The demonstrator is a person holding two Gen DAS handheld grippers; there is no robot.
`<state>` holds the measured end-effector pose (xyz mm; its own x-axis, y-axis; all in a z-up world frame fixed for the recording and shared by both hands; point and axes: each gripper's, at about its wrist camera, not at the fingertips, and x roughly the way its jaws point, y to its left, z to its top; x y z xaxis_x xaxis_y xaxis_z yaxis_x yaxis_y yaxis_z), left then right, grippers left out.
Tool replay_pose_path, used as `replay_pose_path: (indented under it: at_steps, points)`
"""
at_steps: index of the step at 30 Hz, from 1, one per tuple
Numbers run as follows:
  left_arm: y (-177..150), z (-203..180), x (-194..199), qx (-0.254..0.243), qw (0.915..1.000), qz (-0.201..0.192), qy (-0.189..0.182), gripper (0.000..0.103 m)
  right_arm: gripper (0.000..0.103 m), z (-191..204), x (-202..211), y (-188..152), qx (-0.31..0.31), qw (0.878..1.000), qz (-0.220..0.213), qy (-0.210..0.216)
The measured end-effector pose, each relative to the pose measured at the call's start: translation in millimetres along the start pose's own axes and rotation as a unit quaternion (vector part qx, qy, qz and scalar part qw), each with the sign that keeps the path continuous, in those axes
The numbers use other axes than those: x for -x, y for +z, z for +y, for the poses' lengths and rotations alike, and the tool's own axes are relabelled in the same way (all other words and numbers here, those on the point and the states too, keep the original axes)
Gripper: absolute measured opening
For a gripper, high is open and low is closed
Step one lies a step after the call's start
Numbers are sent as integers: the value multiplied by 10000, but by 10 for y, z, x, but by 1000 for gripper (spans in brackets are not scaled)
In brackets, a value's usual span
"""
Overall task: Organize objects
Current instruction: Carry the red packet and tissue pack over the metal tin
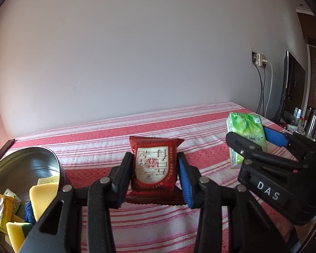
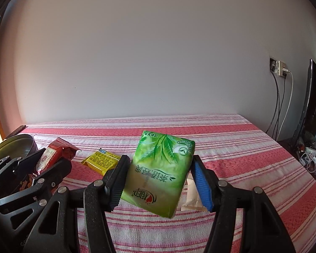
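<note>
My left gripper (image 1: 154,172) is shut on a red snack packet (image 1: 154,164) and holds it above the striped bedspread (image 1: 137,227). It also shows in the right wrist view (image 2: 54,156) at the left. My right gripper (image 2: 160,179) is shut on a green tissue pack (image 2: 160,172), lifted off the bed; it also shows in the left wrist view (image 1: 245,135) at the right. A round metal tin (image 1: 29,164) at the left holds yellow sponges (image 1: 42,194) and small packets. A yellow packet (image 2: 101,161) lies on the bed between the grippers.
A pale flat wrapper (image 2: 192,198) lies on the bed under the tissue pack. A dark phone (image 1: 4,149) lies at the bed's far left edge. A monitor (image 2: 311,105), cables and clutter stand off the right side. A white wall is behind.
</note>
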<state>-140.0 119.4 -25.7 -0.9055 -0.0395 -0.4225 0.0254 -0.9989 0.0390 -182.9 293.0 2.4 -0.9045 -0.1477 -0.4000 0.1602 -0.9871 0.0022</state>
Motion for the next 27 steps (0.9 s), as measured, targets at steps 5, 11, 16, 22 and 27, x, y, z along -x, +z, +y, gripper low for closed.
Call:
replay_pose_path:
  at_steps: [5, 11, 16, 22, 27]
  points:
    - [-8, 14, 66, -4, 9999, -140, 55, 41, 62, 78, 49, -9, 43, 9999, -88, 78]
    - [-22, 78, 115, 59, 9997, -209, 71, 41, 62, 105, 72, -14, 50, 9998, -122, 147]
    - [-58, 145, 184, 82, 9996, -245, 93, 41, 62, 156, 108, -24, 90, 9996, -174, 211]
    - [-81, 152, 236, 66, 9995, -291, 114, 41, 62, 254, 153, -39, 177, 9991, -244, 300]
    - [-101, 196, 294, 88, 9993, -333, 146, 41, 62, 319, 182, -49, 227, 9986, -295, 375]
